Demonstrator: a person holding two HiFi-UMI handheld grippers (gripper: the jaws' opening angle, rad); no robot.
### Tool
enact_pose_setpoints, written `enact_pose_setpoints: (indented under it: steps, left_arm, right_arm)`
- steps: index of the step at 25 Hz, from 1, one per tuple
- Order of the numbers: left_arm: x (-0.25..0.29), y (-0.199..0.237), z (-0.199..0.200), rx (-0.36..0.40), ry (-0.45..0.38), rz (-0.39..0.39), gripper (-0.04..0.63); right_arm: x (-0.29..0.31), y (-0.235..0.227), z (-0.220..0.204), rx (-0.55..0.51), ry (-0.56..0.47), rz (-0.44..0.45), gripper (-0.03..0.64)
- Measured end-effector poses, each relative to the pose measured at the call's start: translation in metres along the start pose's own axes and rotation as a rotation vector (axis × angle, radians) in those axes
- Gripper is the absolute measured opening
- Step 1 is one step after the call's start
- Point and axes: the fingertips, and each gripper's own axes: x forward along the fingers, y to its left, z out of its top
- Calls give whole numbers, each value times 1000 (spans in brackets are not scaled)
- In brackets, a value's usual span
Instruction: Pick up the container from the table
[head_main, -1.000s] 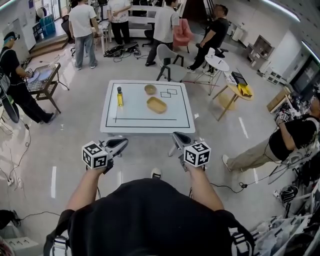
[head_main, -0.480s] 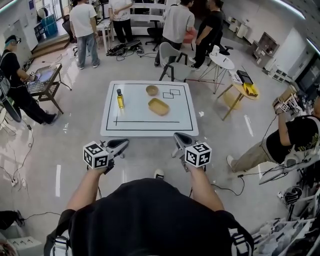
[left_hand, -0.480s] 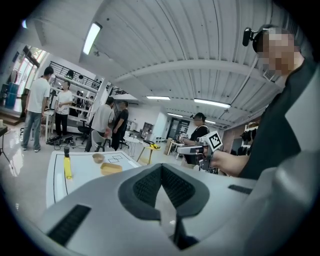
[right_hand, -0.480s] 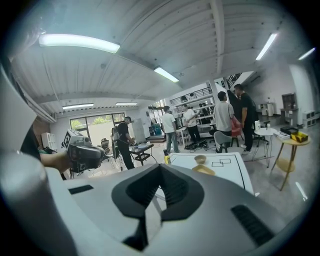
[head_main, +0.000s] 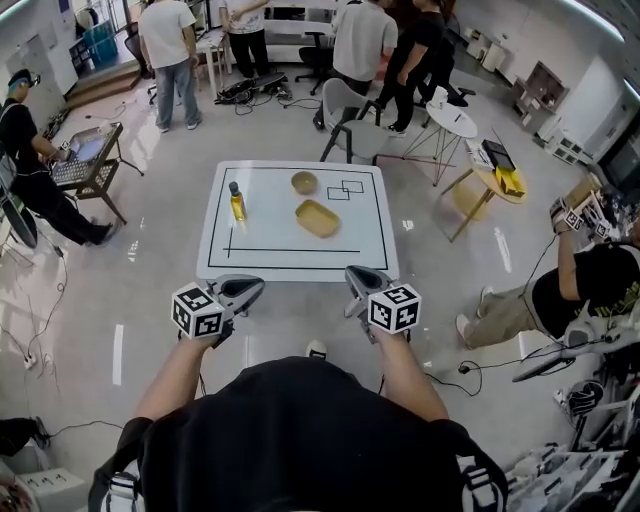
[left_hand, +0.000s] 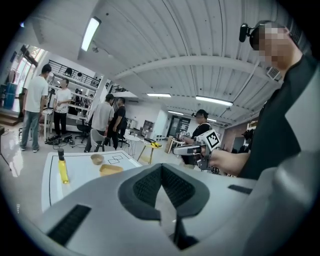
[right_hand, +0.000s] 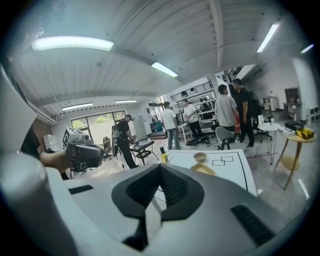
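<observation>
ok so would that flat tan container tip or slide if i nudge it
The tan container sits low and wide, so it probably won't tip. It looks empty, so it is likely light, and a push may well slide it across the smooth white table. How stiff its walls are is hard to judge from here.

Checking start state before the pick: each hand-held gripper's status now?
Left hand-held gripper: closed, empty.
Right hand-held gripper: closed, empty.
</observation>
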Motion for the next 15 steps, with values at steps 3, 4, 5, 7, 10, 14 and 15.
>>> enact_pose_setpoints:
  steps: [3,4,5,7,10,14,15]
  left_arm:
    - [10,11,1,-13,0,3,8]
    - [14,14,1,-17,0,5,8]
    - [17,18,1,-22,-1,7,8]
    - [21,26,2,-30,-1,16,8]
    - [27,38,9,-46,-7,31,8]
    - [39,48,19,-52,-10,40,8]
    - [42,50,22,-51,-9,44,8]
  right_arm:
    - [13,-11,0,3,18,13,5]
    - [17,-15,0,4,24,17,6]
    - [22,-19,0,5,29,21,5]
    - [30,-24,1,4,38,34,5]
    - [42,-30,9,-4,45,55,5]
    - [50,-47,22,-8,41,62,6]
    - [51,-53,26,-9,39,62,5]
